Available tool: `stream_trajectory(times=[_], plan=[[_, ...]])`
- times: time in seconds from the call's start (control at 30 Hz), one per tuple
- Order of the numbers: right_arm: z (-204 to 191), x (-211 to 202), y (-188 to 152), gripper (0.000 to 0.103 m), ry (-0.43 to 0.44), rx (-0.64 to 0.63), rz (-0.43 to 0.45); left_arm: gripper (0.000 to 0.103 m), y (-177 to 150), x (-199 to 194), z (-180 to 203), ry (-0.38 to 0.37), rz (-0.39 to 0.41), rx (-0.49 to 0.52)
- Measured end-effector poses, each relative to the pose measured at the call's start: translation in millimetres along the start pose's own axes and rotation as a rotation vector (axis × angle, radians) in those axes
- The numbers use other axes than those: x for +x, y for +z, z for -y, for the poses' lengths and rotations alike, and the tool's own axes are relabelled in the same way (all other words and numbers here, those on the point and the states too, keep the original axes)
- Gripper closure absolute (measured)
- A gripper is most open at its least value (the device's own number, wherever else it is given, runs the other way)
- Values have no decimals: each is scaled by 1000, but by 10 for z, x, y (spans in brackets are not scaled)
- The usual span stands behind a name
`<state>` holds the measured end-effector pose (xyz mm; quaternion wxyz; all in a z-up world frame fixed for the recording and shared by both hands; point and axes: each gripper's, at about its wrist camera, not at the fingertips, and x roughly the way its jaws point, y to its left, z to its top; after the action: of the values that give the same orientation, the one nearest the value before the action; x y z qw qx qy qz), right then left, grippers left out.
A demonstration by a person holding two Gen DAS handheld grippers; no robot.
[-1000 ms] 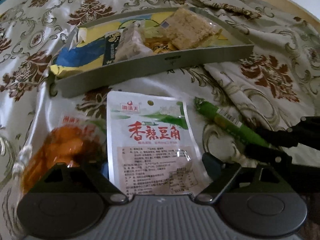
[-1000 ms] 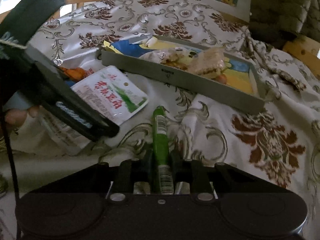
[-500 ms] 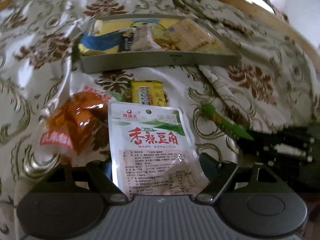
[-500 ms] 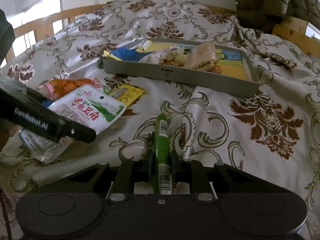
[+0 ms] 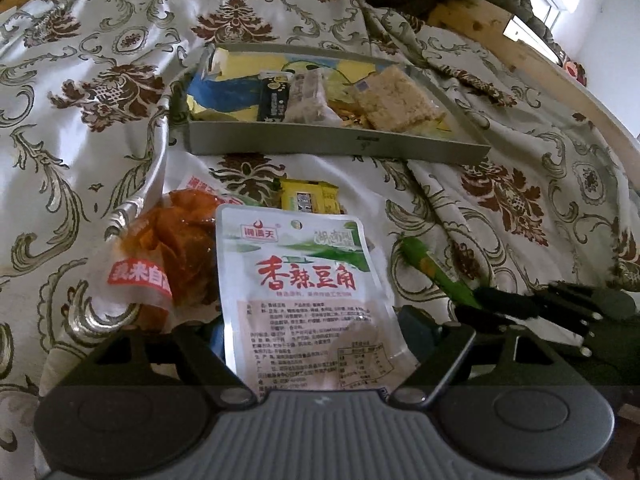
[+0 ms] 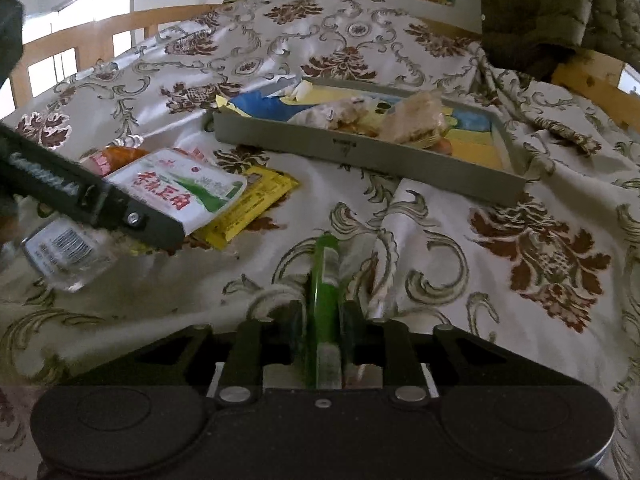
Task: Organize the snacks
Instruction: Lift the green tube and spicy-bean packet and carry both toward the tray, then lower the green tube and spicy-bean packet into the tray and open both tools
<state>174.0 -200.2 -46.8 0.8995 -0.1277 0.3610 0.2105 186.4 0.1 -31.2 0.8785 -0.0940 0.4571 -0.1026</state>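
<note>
Here the left gripper (image 5: pixel 316 320) holds the white snack pouch (image 5: pixel 304 280) between wide-set fingers. The right gripper's (image 6: pixel 323 320) fingers are opening around the green stick pack (image 6: pixel 325 280), which lies on the bed (image 6: pixel 520 260) near the grey tray (image 6: pixel 360 152).

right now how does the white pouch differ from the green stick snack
The white pouch is broad and flat with red lettering; the green stick is thin and long. The pouch sits between the left gripper's wide-set fingers; the stick sits between the right gripper's narrow-set fingers, whose jaws are opening. Both are outside the grey tray.
</note>
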Motion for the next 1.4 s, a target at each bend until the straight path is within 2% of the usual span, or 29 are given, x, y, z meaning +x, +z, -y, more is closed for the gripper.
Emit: stream_trajectory(times=[0.13, 0.17, 0.33, 0.57, 0.73, 1.0, 1.17, 1.4], plan=[[33, 229, 85, 80, 27, 23, -24, 18, 30, 16, 2, 1, 3, -6], [44, 253, 86, 83, 31, 33, -27, 18, 41, 18, 3, 1, 5, -6], [74, 213, 101, 85, 41, 59, -11, 18, 111, 12, 32, -5, 26, -1], [170, -1, 272, 85, 54, 117, 91, 18, 306, 8, 82, -15, 69, 2], [339, -10, 536, 85, 61, 156, 150, 18, 599, 74, 75, -10, 112, -18], [632, 404, 1231, 85, 77, 163, 187, 18, 1273, 283, -129, 15, 197, -84], [769, 823, 1614, 85, 81, 196, 200, 18, 1617, 516, -298, 63, 208, -87], [882, 1326, 1841, 85, 80, 252, 166, 18, 1864, 845, -491, 97, 196, -107]])
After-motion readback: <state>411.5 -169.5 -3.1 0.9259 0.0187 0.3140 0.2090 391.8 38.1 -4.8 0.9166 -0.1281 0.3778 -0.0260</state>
